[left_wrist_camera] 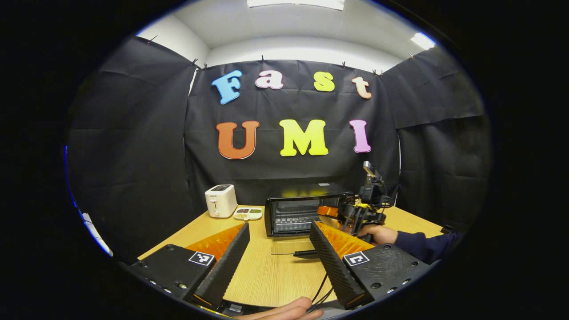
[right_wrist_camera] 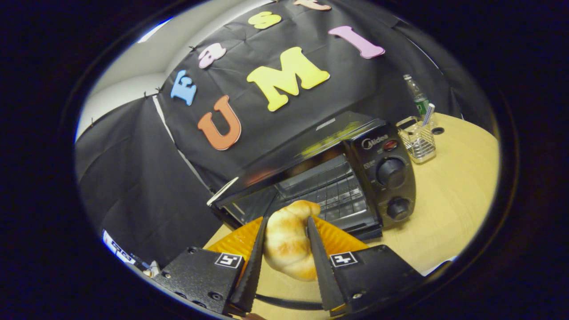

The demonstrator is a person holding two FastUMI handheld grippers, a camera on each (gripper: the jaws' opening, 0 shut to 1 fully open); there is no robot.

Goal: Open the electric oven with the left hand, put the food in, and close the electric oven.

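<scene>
While the oven (right_wrist_camera: pixel 320 178) stands on the wooden table (right_wrist_camera: pixel 449 200) with its glass door (left_wrist_camera: pixel 291 245) dropped flat and the wire rack (right_wrist_camera: pixel 333 186) exposed, a croissant (right_wrist_camera: pixel 288 240) sits pinched between both fingers of the right gripper (right_wrist_camera: pixel 286 231), just in front of the oven mouth. From the left gripper view, the right gripper (left_wrist_camera: pixel 355 213) hovers at the oven's right front, a hand (left_wrist_camera: pixel 378 233) and dark sleeve behind it. Left gripper (left_wrist_camera: pixel 279 238) fingers spread wide, nothing between them, well back from the door. White toaster (left_wrist_camera: pixel 221 200) and a small snack tray (left_wrist_camera: pixel 248 214) to the oven's left; wire basket (right_wrist_camera: pixel 418 142) and green bottle (right_wrist_camera: pixel 415 94) to its right.
</scene>
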